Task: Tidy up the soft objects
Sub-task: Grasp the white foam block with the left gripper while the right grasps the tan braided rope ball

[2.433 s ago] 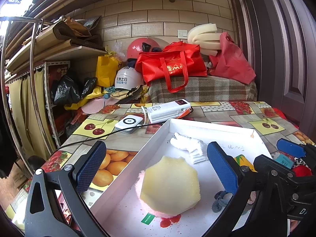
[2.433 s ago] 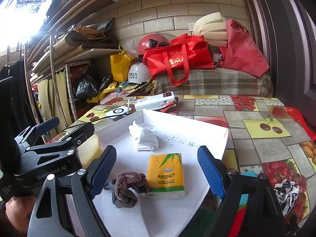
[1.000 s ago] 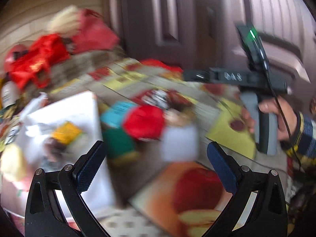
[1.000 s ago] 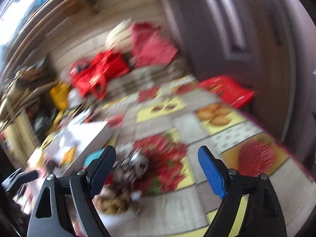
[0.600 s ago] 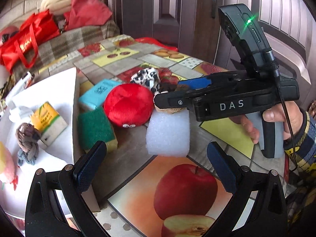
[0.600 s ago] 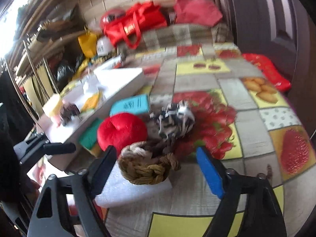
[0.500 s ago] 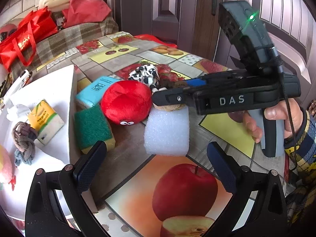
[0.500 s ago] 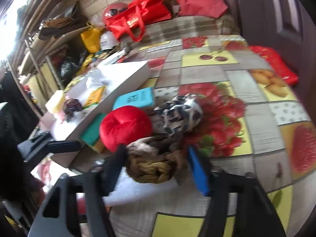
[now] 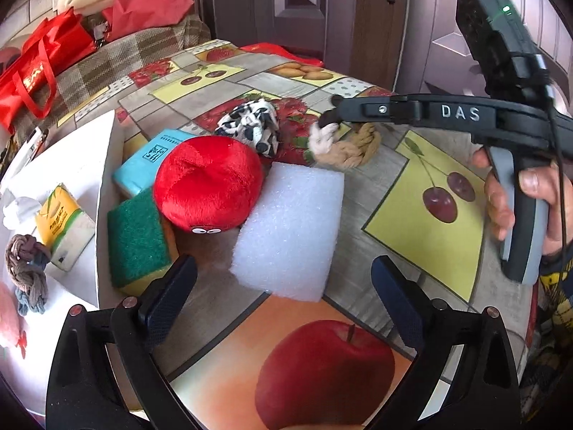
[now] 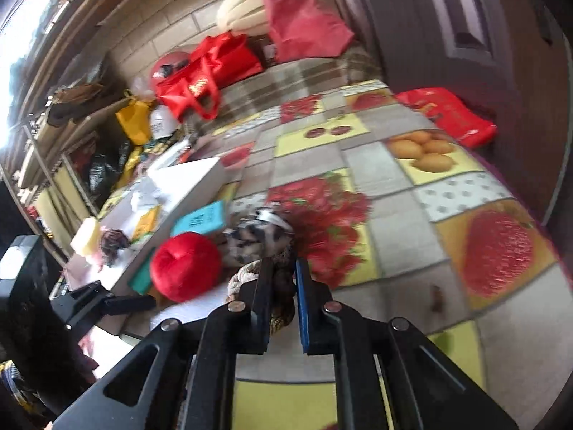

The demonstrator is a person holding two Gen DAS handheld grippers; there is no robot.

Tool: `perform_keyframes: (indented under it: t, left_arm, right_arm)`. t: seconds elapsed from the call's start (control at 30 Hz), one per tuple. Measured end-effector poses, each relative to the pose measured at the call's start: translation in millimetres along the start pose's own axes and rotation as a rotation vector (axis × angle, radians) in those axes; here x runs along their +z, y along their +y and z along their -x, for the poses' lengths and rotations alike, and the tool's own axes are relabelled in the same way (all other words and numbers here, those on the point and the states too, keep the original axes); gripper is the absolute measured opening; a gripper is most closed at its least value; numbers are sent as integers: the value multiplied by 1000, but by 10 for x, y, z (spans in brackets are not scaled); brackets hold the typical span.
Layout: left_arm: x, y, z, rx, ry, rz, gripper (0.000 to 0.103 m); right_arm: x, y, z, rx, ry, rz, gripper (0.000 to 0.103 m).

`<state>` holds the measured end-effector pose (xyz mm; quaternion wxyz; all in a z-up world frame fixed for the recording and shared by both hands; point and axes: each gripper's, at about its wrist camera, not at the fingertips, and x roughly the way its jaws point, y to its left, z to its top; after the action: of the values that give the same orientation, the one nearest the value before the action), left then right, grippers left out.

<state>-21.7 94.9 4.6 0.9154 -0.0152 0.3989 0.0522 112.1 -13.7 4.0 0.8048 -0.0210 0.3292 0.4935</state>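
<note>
Our left gripper (image 9: 283,301) is spread wide with nothing in it, just above the white foam block (image 9: 290,229). Behind the block sit the red plush ball (image 9: 209,182), a green sponge (image 9: 138,236) and a blue pack (image 9: 150,157) with print too small to read. Our right gripper (image 10: 283,279), marked "DAS", is squeezed tight on the tan rope knot (image 9: 352,145). Its fingers hide most of the knot. Farther left, the white tray (image 9: 89,150) is cut off.

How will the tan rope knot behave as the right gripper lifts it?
The rope knot looks braided and soft, so it probably squashes between the right gripper pads rather than slipping. Its frayed white end may dangle. It likely lifts lightly, without rolling.
</note>
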Motion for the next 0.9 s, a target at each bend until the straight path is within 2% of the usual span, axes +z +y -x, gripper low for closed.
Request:
perform_keyframes:
  t: [0.13,0.23,0.27,0.3,0.33,0.37,0.47,0.6,0.73,0.77,0.8,0.83,0.87,0.9]
  left_arm:
    - [-45,-65,160,-21,-65,-10,96]
    - [-26,-117,156,-18,-59,-38,96]
    - [-19,-127,128,-10,-44,-43,96]
    - [-12,-119,99,-1,-30,-37,96]
    - [-3,-98,77,2,-21,-24,96]
    - [6,-67,57,0,-15,-6,96]
    - [52,-24,13,-13,-15,34,96]
    - [114,-112,-102,-26,19,28,96]
    - [167,-157,-164,-36,25,28,94]
    - [175,-164,-182,-40,33,26,91]
    - [175,-163,-196,-45,41,25,80]
    - [176,-158,-203,-46,45,26,75]
    - [183,-158,-198,-46,40,27,72]
    - [183,-160,-196,-55,39,24,63]
  right_arm:
    - [20,-302,101,-75,8,-75,12]
    - [7,-482,108,-58,74,-108,14]
    - [4,-507,111,-58,83,-112,23]
    - [-1,-531,125,-66,85,-120,48]
    - [-6,-550,152,-68,72,-131,64]
    - [-15,-562,180,-66,59,-138,87]
    - [-19,-552,231,-44,27,-142,88]
    - [-6,-425,107,-92,82,-75,88]
    - [-8,-196,-55,-144,130,55,87]
    - [-18,-143,-111,-156,155,88,80]
    - [-37,-84,-194,-171,192,125,55]
    - [-44,-66,-233,-181,205,142,45]
    - [-45,-46,-237,-179,201,157,43]
    - [-48,-41,-225,-172,195,161,38]
